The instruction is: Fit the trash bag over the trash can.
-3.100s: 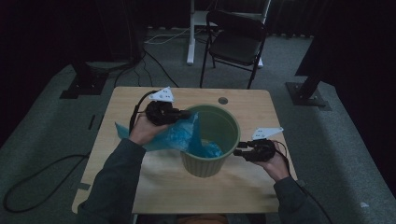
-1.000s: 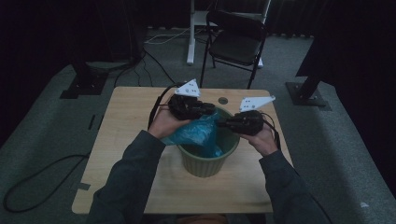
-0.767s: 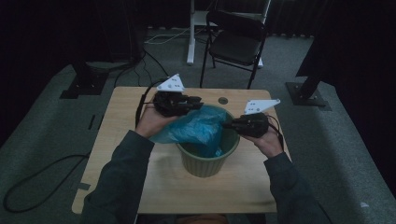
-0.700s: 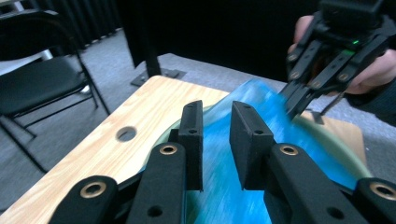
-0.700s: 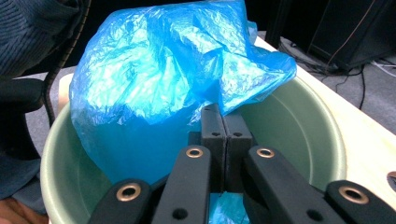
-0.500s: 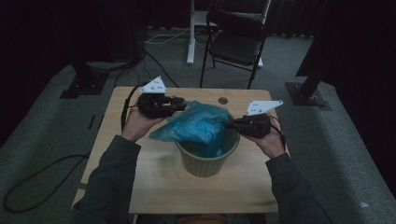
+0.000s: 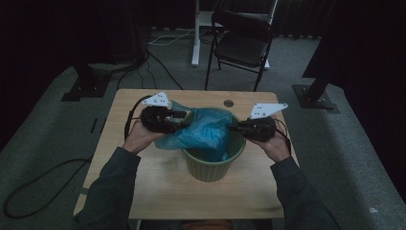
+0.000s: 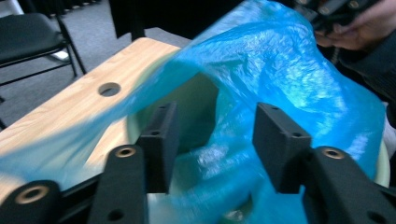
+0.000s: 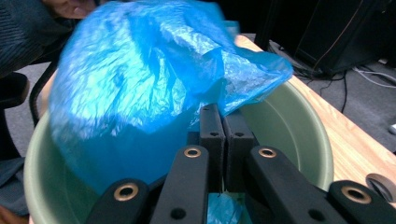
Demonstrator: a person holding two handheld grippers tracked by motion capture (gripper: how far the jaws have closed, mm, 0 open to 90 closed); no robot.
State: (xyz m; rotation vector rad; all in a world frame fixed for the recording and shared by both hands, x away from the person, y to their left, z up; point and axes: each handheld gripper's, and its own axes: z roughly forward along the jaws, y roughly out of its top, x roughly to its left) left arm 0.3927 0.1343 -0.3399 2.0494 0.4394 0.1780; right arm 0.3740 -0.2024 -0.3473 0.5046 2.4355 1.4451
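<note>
Lining the bin: we have the blue bag (image 7: 203, 132) half in the green bin (image 7: 213, 165) and half draped out over its rim on the left gripper's side.

Right gripper (image 9: 223, 122): jaws pressed together on a fold of bag film, which bunches up and away just beyond the tips; the bin's inner wall lies past and below them.

Left gripper (image 8: 212, 140): jaws have just been opening and now stand wide. Film hangs between and beyond them, but the pads do not press on it, so we judge this side released. The bin mouth sits straight ahead of the tips.

Risks as we judge them:
- With one edge free, the loose film may slump into the bin or slide off the rim, and the mouth of the bag would close on itself.
- A re-grip by the left jaws could catch both layers, pinching the bag shut.
- A pull from the right gripper could tear the thin film or tip the light bin on the table (image 7: 143, 191).
</note>
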